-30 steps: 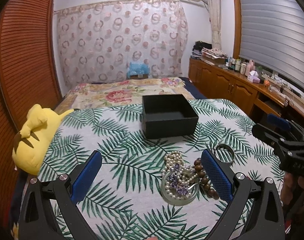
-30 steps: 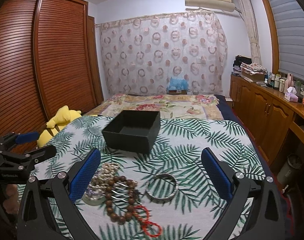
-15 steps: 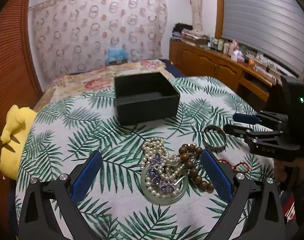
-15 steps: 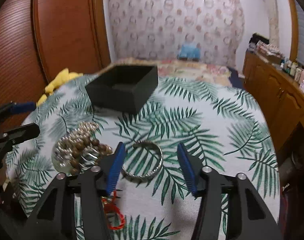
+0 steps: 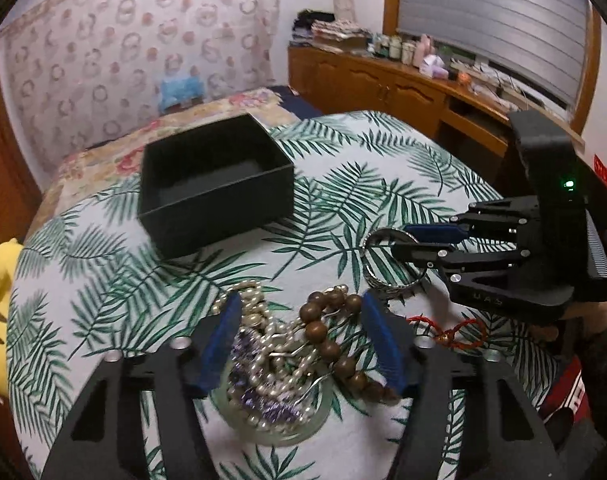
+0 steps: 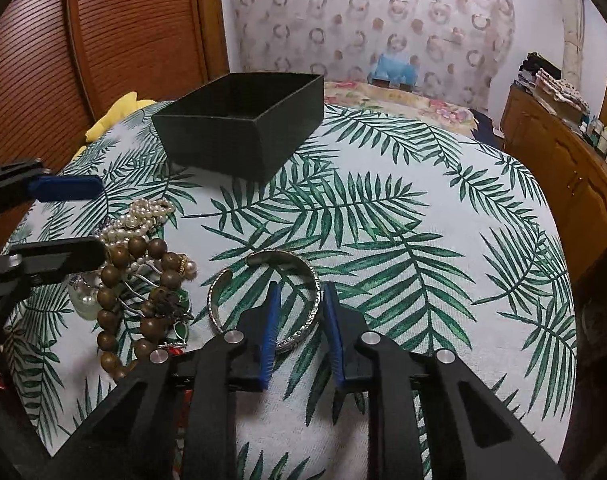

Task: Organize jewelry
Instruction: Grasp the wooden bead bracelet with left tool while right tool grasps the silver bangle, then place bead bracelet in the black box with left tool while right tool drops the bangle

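Right wrist view: the right gripper [image 6: 299, 330] jaws, narrowed since a second ago, now straddle the engraved silver cuff bangle [image 6: 265, 298] rim without contact confirmed, while the left gripper [image 5: 297, 344] jaws have been half-closed around the tangled pearl-and-wooden-bead pile [image 5: 287, 356], so first pickups toward the open black square box [image 6: 243, 128] are judged imminent.

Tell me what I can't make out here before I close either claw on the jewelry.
- Silver cuff bangle: right wrist view, near rim hidden behind the right claw; contact unclear.
- Pale glass dish: left wrist view, inside buried under white pearl strands and brown wooden beads.
- Red cord bracelet: partly covered by claw bodies.
- Black open box: floor dark and blurred.
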A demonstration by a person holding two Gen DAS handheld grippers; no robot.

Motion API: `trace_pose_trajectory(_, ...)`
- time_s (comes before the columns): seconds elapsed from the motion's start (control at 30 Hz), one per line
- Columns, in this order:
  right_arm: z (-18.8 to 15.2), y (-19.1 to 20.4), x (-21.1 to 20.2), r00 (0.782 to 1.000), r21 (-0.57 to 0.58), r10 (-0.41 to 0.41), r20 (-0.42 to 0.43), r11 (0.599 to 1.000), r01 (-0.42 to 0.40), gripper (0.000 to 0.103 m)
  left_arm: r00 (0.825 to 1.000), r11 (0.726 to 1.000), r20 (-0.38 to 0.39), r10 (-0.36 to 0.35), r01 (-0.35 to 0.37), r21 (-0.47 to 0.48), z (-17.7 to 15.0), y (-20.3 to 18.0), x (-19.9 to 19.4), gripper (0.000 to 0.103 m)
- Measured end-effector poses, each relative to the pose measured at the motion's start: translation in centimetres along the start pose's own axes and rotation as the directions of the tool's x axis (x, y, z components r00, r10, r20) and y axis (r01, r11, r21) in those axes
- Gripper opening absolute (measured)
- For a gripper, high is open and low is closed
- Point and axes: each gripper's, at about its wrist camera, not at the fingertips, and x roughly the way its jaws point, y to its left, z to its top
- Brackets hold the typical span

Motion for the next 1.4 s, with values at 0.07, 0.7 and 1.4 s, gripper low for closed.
trace_pose_trajectory(0.07,0.0,0.2,0.0,1.000,-0.009,-0.011,-0.001,1.000,0.011,0.024,0.999,1.000,-0.028,-0.017,0.017,0.008,0.3,0.0,0.8,0.046)
trace_pose_trajectory(0.7,0.0,-0.3,0.0,1.000,0.015,0.003,0.006,1.000,-0.003,0.021,0.997,0.997,-0.033,-0.071,0.071,0.018,1.2,-0.6,0.6,0.012)
trace_pose_trajectory(1.4,0.0,-0.2,0.0,1.000,0.004,-0.011,0.003,1.000,0.011,0.021,0.977,0.999,0.209,-0.031,0.022,0.045,6.1,-0.5,-8.1,0.012)
